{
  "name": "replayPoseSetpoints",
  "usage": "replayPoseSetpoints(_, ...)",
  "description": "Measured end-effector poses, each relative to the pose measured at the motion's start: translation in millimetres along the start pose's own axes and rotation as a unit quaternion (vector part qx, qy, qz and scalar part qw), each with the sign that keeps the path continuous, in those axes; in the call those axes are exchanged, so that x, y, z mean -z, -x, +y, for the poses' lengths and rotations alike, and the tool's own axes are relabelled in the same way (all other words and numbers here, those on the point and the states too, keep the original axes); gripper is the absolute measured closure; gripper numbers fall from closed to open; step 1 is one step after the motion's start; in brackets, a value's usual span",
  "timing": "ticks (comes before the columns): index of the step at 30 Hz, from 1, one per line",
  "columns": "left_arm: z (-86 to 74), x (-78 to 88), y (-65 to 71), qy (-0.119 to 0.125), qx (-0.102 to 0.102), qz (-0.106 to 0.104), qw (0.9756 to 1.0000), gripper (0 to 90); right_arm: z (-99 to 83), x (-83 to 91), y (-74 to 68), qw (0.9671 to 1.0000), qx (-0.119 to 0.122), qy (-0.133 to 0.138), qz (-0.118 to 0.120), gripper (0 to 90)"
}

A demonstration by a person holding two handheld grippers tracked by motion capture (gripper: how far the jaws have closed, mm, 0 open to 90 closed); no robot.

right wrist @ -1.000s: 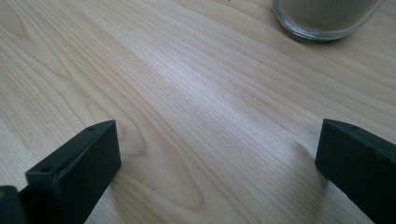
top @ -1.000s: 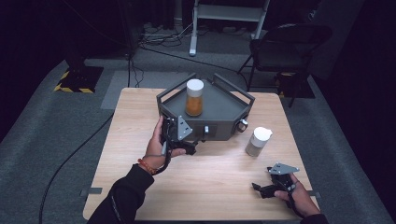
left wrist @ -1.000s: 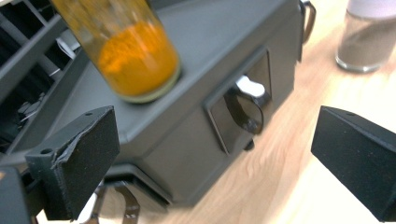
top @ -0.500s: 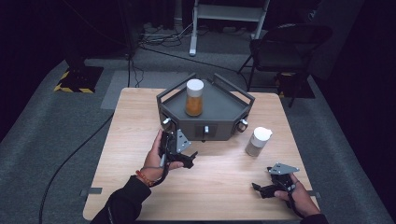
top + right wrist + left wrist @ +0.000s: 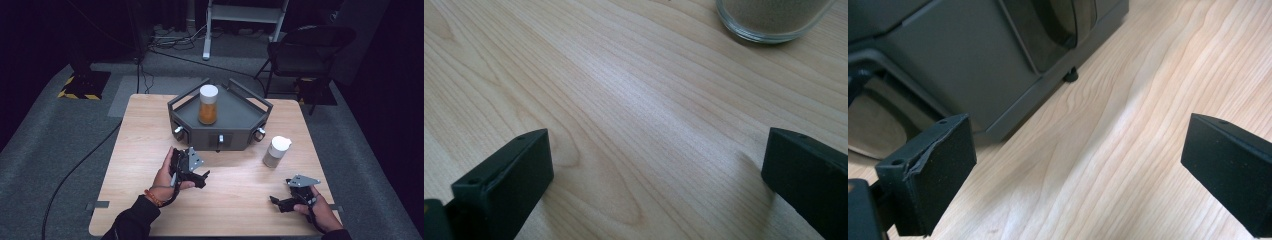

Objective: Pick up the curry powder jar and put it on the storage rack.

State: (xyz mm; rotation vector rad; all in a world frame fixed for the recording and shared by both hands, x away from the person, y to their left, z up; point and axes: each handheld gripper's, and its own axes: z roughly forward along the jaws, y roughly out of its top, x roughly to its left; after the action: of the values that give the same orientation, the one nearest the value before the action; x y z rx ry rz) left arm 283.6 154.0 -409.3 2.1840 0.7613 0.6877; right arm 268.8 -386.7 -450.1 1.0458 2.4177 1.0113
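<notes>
A jar with orange contents and a white lid [image 5: 208,104] stands upright in the dark grey tray [image 5: 240,122] at the table's back middle. A second white-lidded jar with pale contents [image 5: 276,151] stands on the wood to the tray's right; its glass base [image 5: 774,15] shows ahead of my right gripper. My left gripper [image 5: 200,176] is held just in front of the tray, open, with bare wood between its jaws [image 5: 1073,170] and the tray wall [image 5: 963,65] ahead to the left. My right gripper [image 5: 276,201] rests low near the front right edge, open [image 5: 656,175] and holding nothing.
The wooden table [image 5: 235,200] has free room across its front half. The tray has small round knobs [image 5: 260,134] on its front faces and a small foot [image 5: 1071,76]. A folding chair [image 5: 305,50] and cables lie on the floor beyond the table.
My left gripper has drawn back from the tray's front face toward the near edge. The right gripper and both jars have stayed put.
</notes>
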Motion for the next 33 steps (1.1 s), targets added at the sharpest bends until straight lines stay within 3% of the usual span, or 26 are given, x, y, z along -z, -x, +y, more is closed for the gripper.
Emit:
replayPoseSetpoints(8, -12.5, 2.0, -0.1, -0.020, -0.004, 0.009, 0.9997, 1.2, 0.0, 0.0, 0.0, 1.0000, 0.000, 0.000, 0.000, 0.0)
replayPoseSetpoints(16, -25.3, 3.6, -4.0, -0.038, 0.005, 0.018, 0.9991, 1.3, 0.0, 0.0, 0.0, 1.0000, 0.000, 0.000, 0.000, 0.0)
replayPoseSetpoints(25, -40.9, 4.7, -13.1, -0.055, 0.035, 0.020, 0.9977, 1.5, 0.0, 0.0, 0.0, 1.0000, 0.000, 0.000, 0.000, 0.0)
replayPoseSetpoints(33, -51.7, 6.3, -18.1, -0.081, 0.037, 0.026, 0.9957, 1.6, 0.0, 0.0, 0.0, 1.0000, 0.000, 0.000, 0.000, 0.0)
